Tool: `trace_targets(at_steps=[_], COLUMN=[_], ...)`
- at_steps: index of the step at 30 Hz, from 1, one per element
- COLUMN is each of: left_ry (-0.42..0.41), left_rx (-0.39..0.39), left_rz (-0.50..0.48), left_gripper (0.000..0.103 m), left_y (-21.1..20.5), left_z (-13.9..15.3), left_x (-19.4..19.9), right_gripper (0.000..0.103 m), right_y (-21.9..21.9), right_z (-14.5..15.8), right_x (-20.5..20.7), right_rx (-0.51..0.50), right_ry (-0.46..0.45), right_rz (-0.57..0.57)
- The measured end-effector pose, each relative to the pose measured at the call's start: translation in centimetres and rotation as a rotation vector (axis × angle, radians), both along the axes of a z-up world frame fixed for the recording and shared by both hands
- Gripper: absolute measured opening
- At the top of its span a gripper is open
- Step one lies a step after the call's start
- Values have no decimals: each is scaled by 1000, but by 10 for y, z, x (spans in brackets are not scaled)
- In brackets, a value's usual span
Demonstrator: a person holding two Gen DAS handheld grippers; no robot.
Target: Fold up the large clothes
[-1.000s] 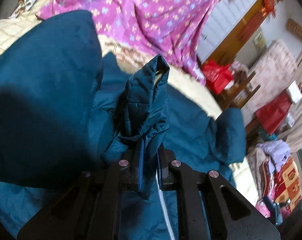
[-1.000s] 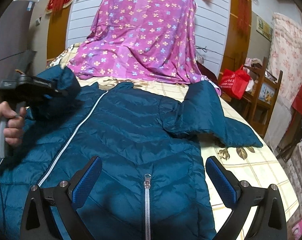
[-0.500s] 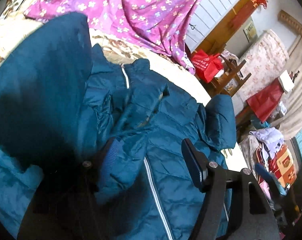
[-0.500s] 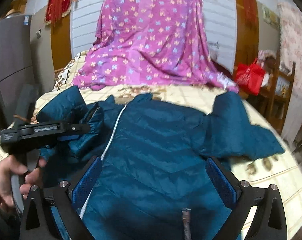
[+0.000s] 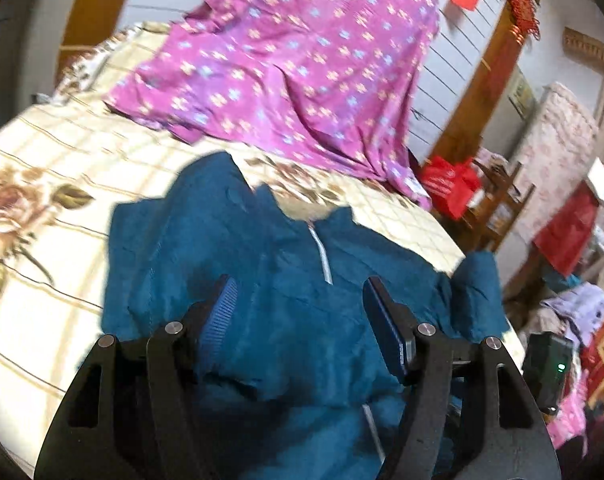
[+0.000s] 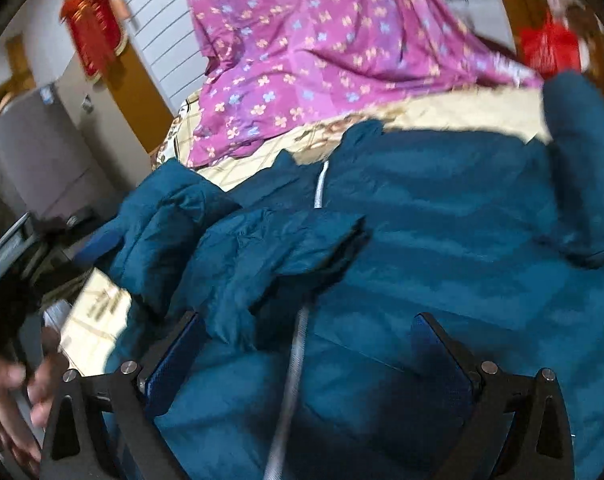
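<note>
A teal quilted jacket (image 5: pixel 286 320) with a white zip lies front up on the bed. Its one sleeve (image 6: pixel 270 248) is folded across the chest, the cuff reaching the zip line. The other sleeve (image 6: pixel 581 168) lies bent at the far right. My left gripper (image 5: pixel 302 316) hovers open above the folded sleeve, with nothing between its blue pads. My right gripper (image 6: pixel 307 360) is open too, low over the jacket's lower front, straddling the zip (image 6: pixel 294 364) without pinching it. A hand (image 6: pixel 10 384) shows at the lower left of the right wrist view.
The bed has a cream flowered cover (image 5: pixel 42 240), bare to the left of the jacket. A purple flowered sheet (image 5: pixel 286 64) drapes over the headboard behind. Off the bed's right side are a red bag (image 5: pixel 447 188), a wooden chair (image 5: pixel 497 208) and piled clothes (image 5: pixel 577 308).
My left gripper opened, let go of the sleeve and drew back upward; the sleeve now lies on the jacket's front. My right gripper swung leftward and tilted, staying open.
</note>
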State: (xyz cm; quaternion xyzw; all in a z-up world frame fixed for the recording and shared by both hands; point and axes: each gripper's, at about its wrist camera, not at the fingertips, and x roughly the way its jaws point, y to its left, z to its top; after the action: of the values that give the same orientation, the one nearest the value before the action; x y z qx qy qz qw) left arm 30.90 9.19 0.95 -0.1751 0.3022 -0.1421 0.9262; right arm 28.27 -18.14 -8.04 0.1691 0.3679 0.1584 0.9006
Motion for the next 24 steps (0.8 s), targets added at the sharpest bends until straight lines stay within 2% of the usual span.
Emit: trace_targets(at_steps=[3, 5, 6, 8, 10, 11, 12, 13, 17, 20, 24], left_ry=[-5, -8, -6, 0, -3, -5, -9, -13, -5, 21, 80], left_rx=[-10, -13, -19, -27, -36, -39, -50, -57, -89, -108, -90], left_rz=[15, 25, 25, 40, 53, 60, 77, 87, 133, 160, 200], left_gripper=[66, 66, 66, 66, 66, 66, 66, 66, 66, 66, 66], left_y=[7, 12, 15, 19, 23, 25, 30, 33, 49, 60, 66], left_z=[0, 0, -1, -2, 0, 2, 3, 4, 4, -2, -15], left_x=[1, 0, 2, 3, 4, 4, 4, 3, 4, 8, 16], right_gripper=[103, 99, 94, 78, 51, 44, 32, 27, 22, 19, 17], right_y=[14, 18, 19, 22, 26, 27, 26, 24, -4, -39, -89], right_z=[-13, -24, -26, -34, -37, -38, -37, -34, -10, 3, 16], right_x=[23, 37, 42, 55, 63, 65, 67, 66, 61, 61, 69], right_rx=[72, 98, 121, 171, 200, 216, 220, 214, 114, 32, -109], right_ry=[57, 96, 112, 143, 153, 156, 157, 146, 72, 64, 73], right_rz=[25, 7, 9, 30, 56, 77, 90, 94, 56, 10, -50])
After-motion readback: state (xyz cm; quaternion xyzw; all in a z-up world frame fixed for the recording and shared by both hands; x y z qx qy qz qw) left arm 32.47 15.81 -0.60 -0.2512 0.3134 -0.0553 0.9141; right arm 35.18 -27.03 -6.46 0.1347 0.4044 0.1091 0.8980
